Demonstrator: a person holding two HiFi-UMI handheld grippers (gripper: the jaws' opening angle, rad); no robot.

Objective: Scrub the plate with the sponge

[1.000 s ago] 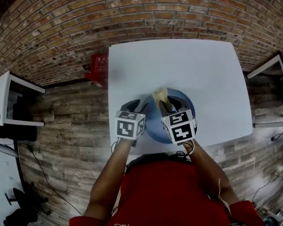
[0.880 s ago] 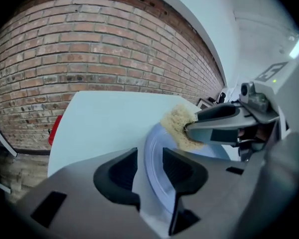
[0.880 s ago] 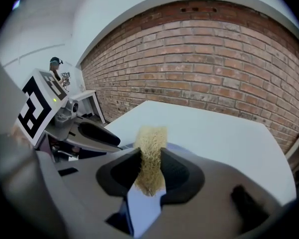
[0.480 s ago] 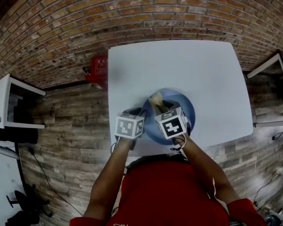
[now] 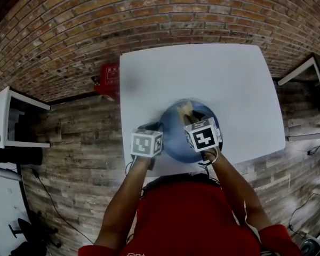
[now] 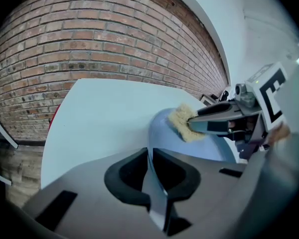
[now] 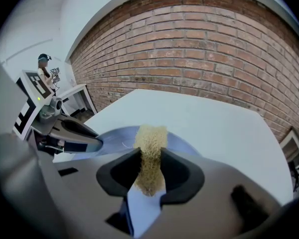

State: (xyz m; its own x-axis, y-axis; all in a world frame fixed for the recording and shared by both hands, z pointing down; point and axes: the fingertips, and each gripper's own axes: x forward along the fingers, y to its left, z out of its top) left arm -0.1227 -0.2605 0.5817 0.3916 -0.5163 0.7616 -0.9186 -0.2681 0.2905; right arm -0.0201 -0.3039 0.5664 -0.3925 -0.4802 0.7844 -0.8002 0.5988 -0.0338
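Note:
A blue plate (image 5: 176, 137) lies near the front edge of the white table (image 5: 202, 73). My left gripper (image 5: 159, 127) is at the plate's left rim. In the left gripper view the plate's thin rim (image 6: 150, 156) runs between that gripper's (image 6: 150, 159) jaws, which have just been closing and now press on it. My right gripper (image 5: 188, 114) is shut on a yellow sponge (image 5: 185, 108) over the far part of the plate. In the right gripper view the sponge (image 7: 149, 153) stands upright between that gripper's (image 7: 149, 159) jaws, with the plate (image 7: 114, 133) below it.
A brick wall (image 5: 149, 15) rises behind the table. A red box (image 5: 111, 74) sits on the wooden floor at the table's far left corner. White furniture stands at the far left (image 5: 2, 119) and far right (image 5: 304, 71).
The left jaws have closed onto the plate's rim. My right gripper has sunk toward the plate with the sponge and shifted a little to the right.

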